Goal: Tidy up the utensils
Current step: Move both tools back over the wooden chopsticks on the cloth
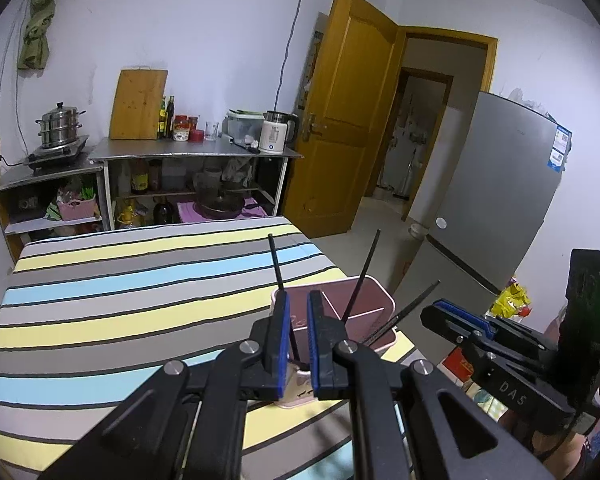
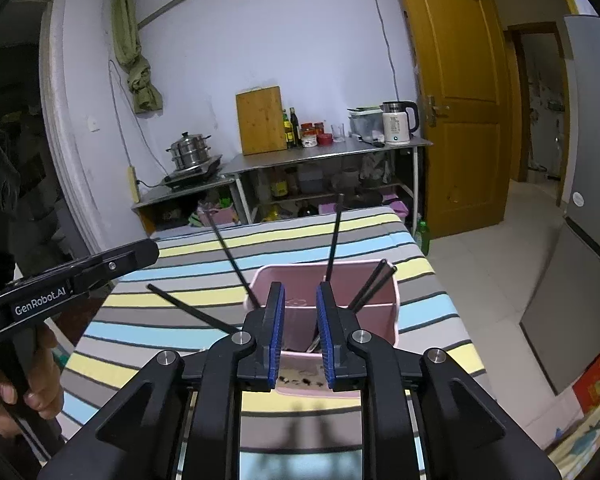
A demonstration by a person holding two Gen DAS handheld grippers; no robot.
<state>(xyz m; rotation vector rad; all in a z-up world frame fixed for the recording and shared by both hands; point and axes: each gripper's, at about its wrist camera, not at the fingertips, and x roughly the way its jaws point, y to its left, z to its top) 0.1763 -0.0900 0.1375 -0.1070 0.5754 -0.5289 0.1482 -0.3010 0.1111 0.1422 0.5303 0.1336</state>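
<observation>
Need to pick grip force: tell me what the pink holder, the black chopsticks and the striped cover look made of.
Pink holder: probably plastic, with thin, smooth, matte moulded walls and a divider inside.
Black chopsticks: thin, uniformly black rods with a dull sheen; plastic, lacquered wood or alloy, can't tell.
Striped cover: looks like woven fabric, soft and matte, over padding, with rounded edges.
</observation>
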